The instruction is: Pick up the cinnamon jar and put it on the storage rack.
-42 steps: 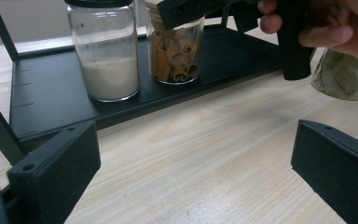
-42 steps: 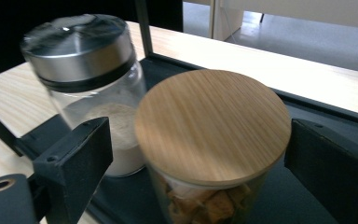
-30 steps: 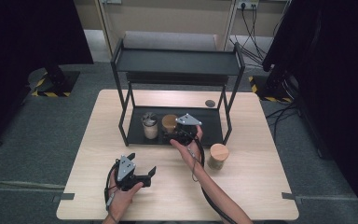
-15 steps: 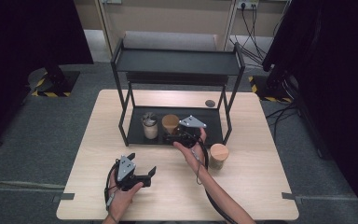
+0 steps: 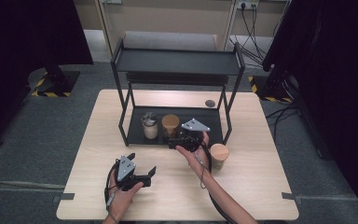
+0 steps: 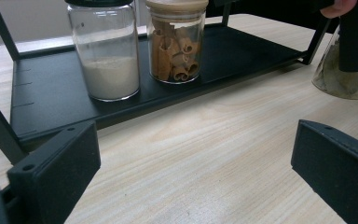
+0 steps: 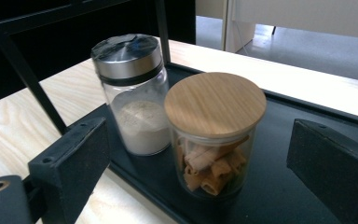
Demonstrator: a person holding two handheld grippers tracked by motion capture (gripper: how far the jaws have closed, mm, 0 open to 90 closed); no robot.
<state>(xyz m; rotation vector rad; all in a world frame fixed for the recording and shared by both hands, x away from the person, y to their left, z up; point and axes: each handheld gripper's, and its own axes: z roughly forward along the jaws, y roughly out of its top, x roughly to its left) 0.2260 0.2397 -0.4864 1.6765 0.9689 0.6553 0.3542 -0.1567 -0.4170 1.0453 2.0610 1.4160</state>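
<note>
A glass jar of cinnamon sticks with a wooden lid [image 7: 214,105] [image 5: 170,123] stands on the black shelf's lower tray [image 5: 209,119], beside a metal-lidded jar of white powder [image 7: 130,93] [image 5: 149,126]. My right gripper [image 7: 200,140] [image 5: 173,140] hovers at the tray's front edge, open, its jaws wide on either side of the cinnamon jar without touching it. My left gripper [image 5: 142,164] [image 6: 196,158] rests open on the table near the front, with bare wood between its jaws. A third wooden-lidded jar [image 5: 219,154] [image 6: 340,79] stands on the table just right of the right hand.
The two-tier black shelf [image 5: 177,60] takes up the table's far middle; its uprights [image 5: 121,116] flank the tray. A small dark disc [image 5: 209,103] lies on the table behind the tray. Bare wood spreads to the left and right of the hands.
My right gripper has drifted a little to the right and toward the table's front, jaws still wide. The left gripper and the jars have stayed put.
</note>
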